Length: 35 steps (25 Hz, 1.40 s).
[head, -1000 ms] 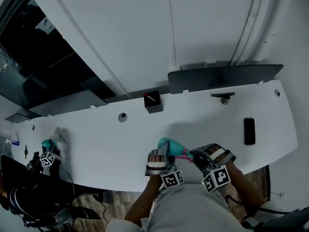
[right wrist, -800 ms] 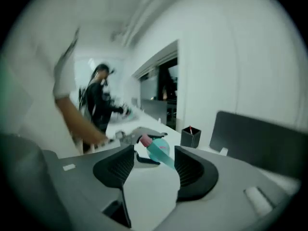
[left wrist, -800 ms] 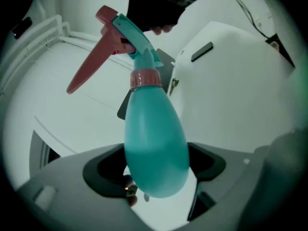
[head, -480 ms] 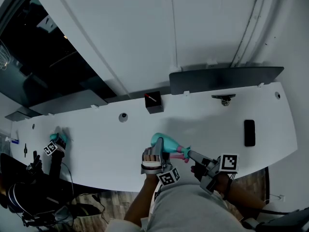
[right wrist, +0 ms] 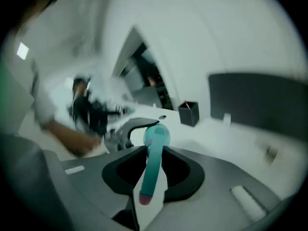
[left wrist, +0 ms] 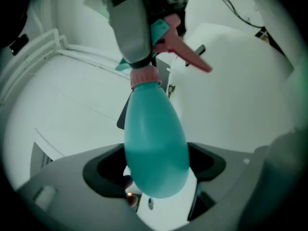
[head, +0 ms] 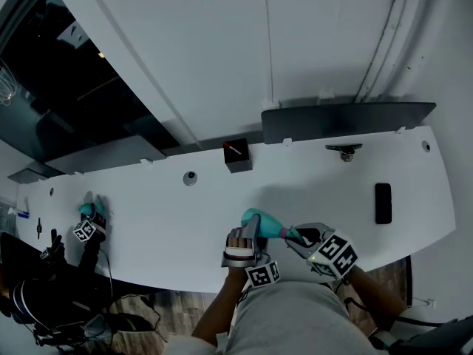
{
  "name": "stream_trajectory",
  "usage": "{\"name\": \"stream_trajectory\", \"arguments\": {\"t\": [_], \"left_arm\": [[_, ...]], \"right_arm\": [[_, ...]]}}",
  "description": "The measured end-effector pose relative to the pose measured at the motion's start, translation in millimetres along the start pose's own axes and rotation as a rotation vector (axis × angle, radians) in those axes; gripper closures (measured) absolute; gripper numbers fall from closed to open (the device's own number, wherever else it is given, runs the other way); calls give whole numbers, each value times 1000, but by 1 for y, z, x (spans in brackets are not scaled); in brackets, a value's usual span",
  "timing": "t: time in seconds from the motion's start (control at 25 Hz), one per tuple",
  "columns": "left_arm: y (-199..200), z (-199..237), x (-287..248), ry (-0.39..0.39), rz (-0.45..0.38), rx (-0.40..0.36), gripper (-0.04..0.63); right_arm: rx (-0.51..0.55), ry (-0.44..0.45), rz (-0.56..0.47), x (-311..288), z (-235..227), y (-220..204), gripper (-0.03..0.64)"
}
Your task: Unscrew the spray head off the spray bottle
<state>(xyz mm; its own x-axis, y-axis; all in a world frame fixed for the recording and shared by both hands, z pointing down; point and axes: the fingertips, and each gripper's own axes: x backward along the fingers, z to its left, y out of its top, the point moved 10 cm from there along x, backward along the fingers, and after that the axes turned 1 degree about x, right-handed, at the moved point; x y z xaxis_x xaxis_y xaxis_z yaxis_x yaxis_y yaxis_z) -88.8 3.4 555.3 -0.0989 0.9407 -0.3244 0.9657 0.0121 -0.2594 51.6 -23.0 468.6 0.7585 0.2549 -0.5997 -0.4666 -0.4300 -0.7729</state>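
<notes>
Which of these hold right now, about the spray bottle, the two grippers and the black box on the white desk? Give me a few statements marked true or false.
1. The left gripper holds the teal bottle by its body. True.
2. The right gripper is empty. False: its jaws have just been closing, and the spray head stands between them, gripped.
3. The trigger is pink. True.
4. The black box stands on the floor. False: it stands on the white desk, near the wall.
5. The spray head lies apart from the bottle. False: it sits on the bottle's pink collar.
</notes>
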Motion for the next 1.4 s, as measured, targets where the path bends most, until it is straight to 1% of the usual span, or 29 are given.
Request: {"name": "stream_trajectory", "arguments": {"t": [0.04,0.08,0.12,0.16,0.2,0.24,0.4,0.56,0.6,0.64,0.68,0.72,0.76,0.8,0.84,0.88,0.92,1.0,1.04,1.08,1.12,1.16,1.2,1.28,1.32,1.36,1.4], "left_arm": [[2,-2,0,-34,-12,28,207],[3,-5,0,-65,-21,55,207],[4,-7,0,-93,-24,76,207],[4,-10,0,-114,-26,91,207],[5,-12,-1,-128,-27,99,207],[6,-14,-1,-134,-28,100,207],[6,-17,-1,-155,-30,101,207],[5,-17,-1,-185,-34,132,207],[4,-17,-1,-186,-34,139,207],[4,-17,-2,-182,-31,144,207],[3,-16,-2,-175,-22,148,207],[1,-16,-3,-166,-6,156,207],[-2,-15,-5,-157,13,171,207],[-5,-13,-6,-142,33,185,207],[-8,-9,-7,-116,50,193,207],[-12,-5,-8,-81,63,192,207],[-15,-1,-9,-44,72,184,207],[-18,6,-11,27,84,150,207],[-19,9,-12,58,89,129,207],[-19,11,-13,85,91,109,207],[-18,13,-13,107,90,92,207],[-17,14,-13,124,84,74,207],[-14,15,-13,137,74,53,207],[-8,14,-11,158,46,0,207],[-5,13,-10,163,35,-24,207],[-3,11,-8,165,30,-41,207],[-3,10,-8,162,32,-49,207]], "right_arm": [[371,-76,94,1,12,5,518],[714,-142,175,-1,25,5,520],[992,-186,234,-3,35,0,523],[1171,-202,265,-4,41,-5,523],[1251,-197,275,-4,43,-8,525],[1268,-185,275,-4,44,-10,525],[1272,-176,274,-4,41,-13,526],[1328,-191,272,-6,43,-15,526],[1329,-199,265,-7,43,-16,526],[1307,-210,246,-7,42,-16,525],[1255,-223,209,-5,42,-15,523],[1165,-231,153,-2,41,-12,518],[1036,-231,81,4,39,-8,502],[869,-219,3,12,36,-4,470],[667,-191,-74,21,32,0,417],[427,-140,-152,30,26,3,380],[146,-58,-231,39,19,4,377],[-492,174,-371,46,7,-5,379],[-793,284,-415,43,3,-13,377],[-1039,362,-436,37,2,-22,377],[-1215,401,-440,30,0,-31,374],[-1336,407,-435,22,-1,-38,374],[-1429,393,-433,15,-2,-44,374],[-1560,361,-448,3,-3,-48,374],[-1593,343,-452,-1,-4,-47,376],[-1604,318,-448,-5,-4,-47,385],[-1592,288,-436,-8,-4,-48,424]]}}
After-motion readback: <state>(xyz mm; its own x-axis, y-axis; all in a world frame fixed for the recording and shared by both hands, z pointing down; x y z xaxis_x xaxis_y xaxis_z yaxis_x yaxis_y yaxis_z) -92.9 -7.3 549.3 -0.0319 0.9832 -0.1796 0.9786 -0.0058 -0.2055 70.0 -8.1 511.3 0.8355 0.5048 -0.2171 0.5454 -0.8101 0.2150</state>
